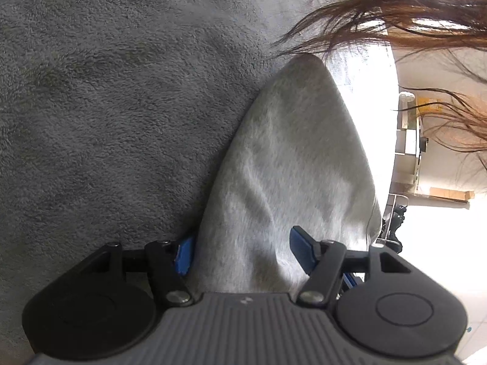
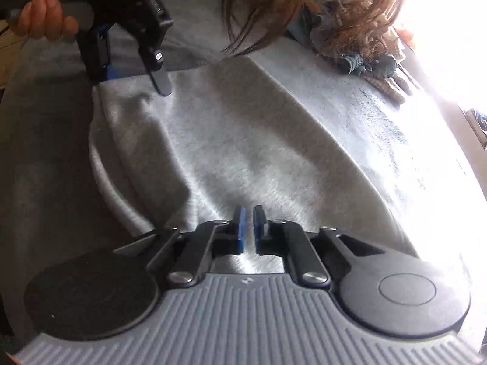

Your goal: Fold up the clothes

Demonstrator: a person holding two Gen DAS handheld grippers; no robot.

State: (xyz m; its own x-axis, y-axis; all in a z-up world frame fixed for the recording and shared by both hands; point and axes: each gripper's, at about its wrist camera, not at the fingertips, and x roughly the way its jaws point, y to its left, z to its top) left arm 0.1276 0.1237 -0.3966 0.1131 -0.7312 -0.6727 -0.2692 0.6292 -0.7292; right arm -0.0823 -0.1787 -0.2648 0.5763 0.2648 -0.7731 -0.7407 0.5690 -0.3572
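Two grippers work one grey garment (image 2: 243,140) spread on a darker grey blanket (image 1: 106,106). The left gripper (image 1: 243,252) stands spread wide, a fold of the garment rising between its blue pads (image 1: 299,248) and ahead of them. The right gripper (image 2: 249,231) is nearly closed, a thin gap between its pads, the cloth running under and ahead; whether it pinches fabric cannot be told. A hand (image 2: 45,18) holds the left tool beyond it.

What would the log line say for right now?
left gripper: open, straddling light grey garment | right gripper: nearly shut over it | surface: dark grey blanket
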